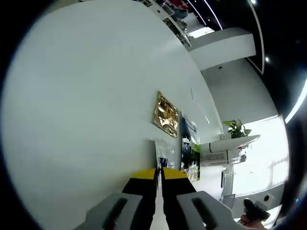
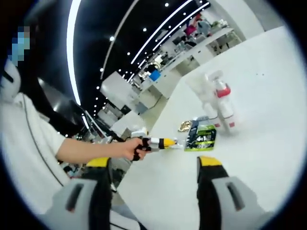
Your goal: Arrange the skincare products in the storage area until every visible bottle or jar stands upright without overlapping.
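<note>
My left gripper (image 1: 159, 175) is shut, its yellow tips pressed together at the lower edge of a white sachet (image 1: 165, 152) lying flat on the white table (image 1: 86, 120). I cannot tell whether the sachet is pinched. Past it lie a gold foil packet (image 1: 166, 115) and a dark green-and-black pack (image 1: 190, 146). In the right gripper view a hand holds the left gripper (image 2: 169, 142) beside the green pack (image 2: 201, 136) and gold packet (image 2: 184, 126). Two white spray bottles (image 2: 218, 98), one with a red collar, stand upright behind them. My right gripper (image 2: 153, 162) is open, well short of everything.
The table's edge (image 2: 144, 158) runs close to the hand. A person in a white top (image 2: 24, 143) stands at the left. Beyond the table are a white shelf unit (image 1: 229, 146) with a potted plant (image 1: 235, 127) and distant counters (image 2: 192, 52).
</note>
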{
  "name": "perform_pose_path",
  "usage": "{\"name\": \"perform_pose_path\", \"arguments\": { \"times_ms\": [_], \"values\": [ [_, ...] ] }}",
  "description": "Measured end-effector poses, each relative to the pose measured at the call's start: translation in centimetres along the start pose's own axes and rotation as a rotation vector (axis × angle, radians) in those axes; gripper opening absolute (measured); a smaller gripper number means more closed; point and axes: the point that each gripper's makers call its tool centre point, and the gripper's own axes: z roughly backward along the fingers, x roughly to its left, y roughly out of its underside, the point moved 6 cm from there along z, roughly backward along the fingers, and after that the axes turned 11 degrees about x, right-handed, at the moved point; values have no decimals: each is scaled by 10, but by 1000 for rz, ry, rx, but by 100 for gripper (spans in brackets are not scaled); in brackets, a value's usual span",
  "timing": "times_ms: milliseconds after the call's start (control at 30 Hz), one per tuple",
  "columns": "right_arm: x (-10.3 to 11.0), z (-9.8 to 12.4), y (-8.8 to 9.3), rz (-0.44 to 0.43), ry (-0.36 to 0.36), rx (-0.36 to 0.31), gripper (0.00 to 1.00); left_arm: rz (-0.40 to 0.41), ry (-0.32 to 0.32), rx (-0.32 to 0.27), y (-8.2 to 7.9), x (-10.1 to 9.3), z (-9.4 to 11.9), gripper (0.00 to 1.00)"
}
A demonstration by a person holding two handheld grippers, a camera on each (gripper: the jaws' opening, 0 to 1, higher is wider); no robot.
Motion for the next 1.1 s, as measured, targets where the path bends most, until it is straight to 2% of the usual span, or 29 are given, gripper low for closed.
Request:
{"name": "perform_pose_path", "arguments": {
  "times_ms": [500, 600, 833, 933, 1100],
  "values": [
    [-1, 6, -1, 14, 15, 4, 69, -5, -38, -10, -2, -1, 2, 5],
    [-3, 7, 0, 11, 17, 1, 69, 2, -33, 6, -2, -1, 1, 6],
    [-2, 9, -1, 16, 10, 1, 69, -24, -75, 46, -1, -3, 3, 7],
    [-1, 9, -1, 20, 6, 1, 69, -22, -75, 52, -2, -2, 3, 11],
    [1, 9, 1, 27, 3, 4, 69, -55, -111, 65, -4, 0, 9, 12]
  ]
}}
